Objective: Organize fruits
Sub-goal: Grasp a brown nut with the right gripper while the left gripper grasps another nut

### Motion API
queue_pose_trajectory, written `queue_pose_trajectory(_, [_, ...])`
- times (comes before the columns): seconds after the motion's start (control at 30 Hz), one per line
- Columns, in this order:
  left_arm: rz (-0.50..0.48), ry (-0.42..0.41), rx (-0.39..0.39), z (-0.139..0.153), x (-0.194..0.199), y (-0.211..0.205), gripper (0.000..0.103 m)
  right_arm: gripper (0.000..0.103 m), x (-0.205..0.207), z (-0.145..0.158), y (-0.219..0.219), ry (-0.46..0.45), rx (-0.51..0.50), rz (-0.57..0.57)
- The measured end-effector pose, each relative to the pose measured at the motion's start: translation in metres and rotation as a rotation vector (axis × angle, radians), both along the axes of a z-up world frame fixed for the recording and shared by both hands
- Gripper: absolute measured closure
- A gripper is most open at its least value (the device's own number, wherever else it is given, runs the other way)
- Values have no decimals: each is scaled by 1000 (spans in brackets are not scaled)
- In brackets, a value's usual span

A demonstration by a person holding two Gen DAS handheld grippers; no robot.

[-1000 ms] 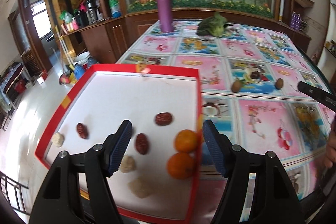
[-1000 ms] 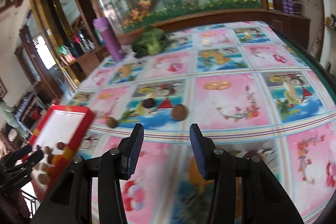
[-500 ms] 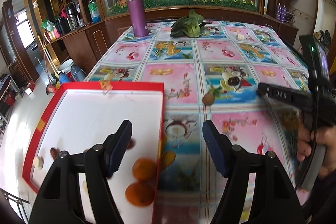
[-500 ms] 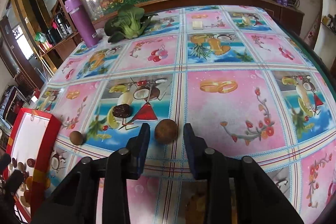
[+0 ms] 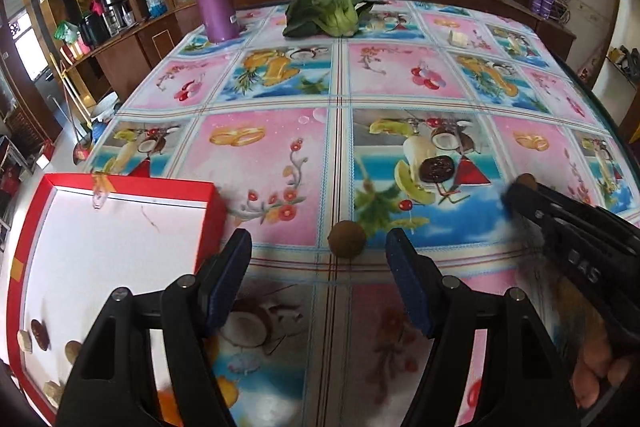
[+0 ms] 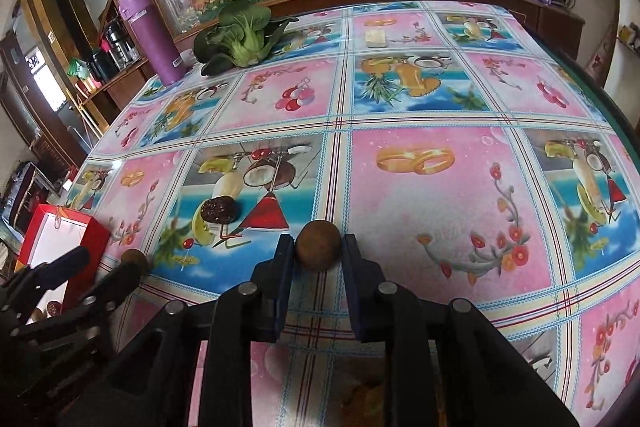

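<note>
On the counter (image 6: 440,227) right of the red tray (image 5: 208,203), right claw (image 6: 318,251) clamped on a brown fruit (image 6: 318,245), left claw (image 5: 318,255) spread wide around a second brown fruit (image 5: 346,239), dark date (image 5: 436,167) beyond, tray holding dates and oranges.

The left gripper (image 5: 318,277) hangs wide open over the tablecloth (image 5: 260,155); a brown round fruit (image 5: 346,245) lies just ahead between its fingertips, the red tray (image 5: 210,203) to its left.
</note>
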State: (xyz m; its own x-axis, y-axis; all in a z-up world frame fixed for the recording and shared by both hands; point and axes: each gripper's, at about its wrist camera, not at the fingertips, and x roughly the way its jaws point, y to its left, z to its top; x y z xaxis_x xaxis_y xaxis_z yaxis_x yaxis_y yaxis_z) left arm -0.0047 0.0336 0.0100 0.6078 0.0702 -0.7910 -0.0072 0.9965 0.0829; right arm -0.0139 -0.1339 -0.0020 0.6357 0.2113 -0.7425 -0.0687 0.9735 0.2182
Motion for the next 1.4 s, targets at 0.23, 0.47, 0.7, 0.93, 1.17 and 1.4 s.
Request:
queue_pose_trajectory(0.23, [26, 18, -3, -12, 16, -2, 37, 80, 1, 0, -4, 18, 30, 2])
queue_pose_trajectory(0.47, [8, -5, -56, -12, 16, -3, 54, 80, 1, 0, -4, 15, 20, 3])
queue_pose_trajectory(0.7, [-30, -13, -81, -12, 16, -12, 80, 80, 1, 0, -3, 14, 21, 3])
queue_pose_trajectory(0.93, [-21, -24, -88, -10, 13, -11, 80, 80, 1, 2, -4, 6, 35, 8])
queue_pose_trajectory(1.17, [-32, -127, -63, 22, -21, -12, 80, 80, -10, 19, -7, -109, 66, 8])
queue_pose_trajectory(1.4, [-64, -202, -99, 57, -67, 14, 80, 80, -25, 31, 0, -196, 72, 16])
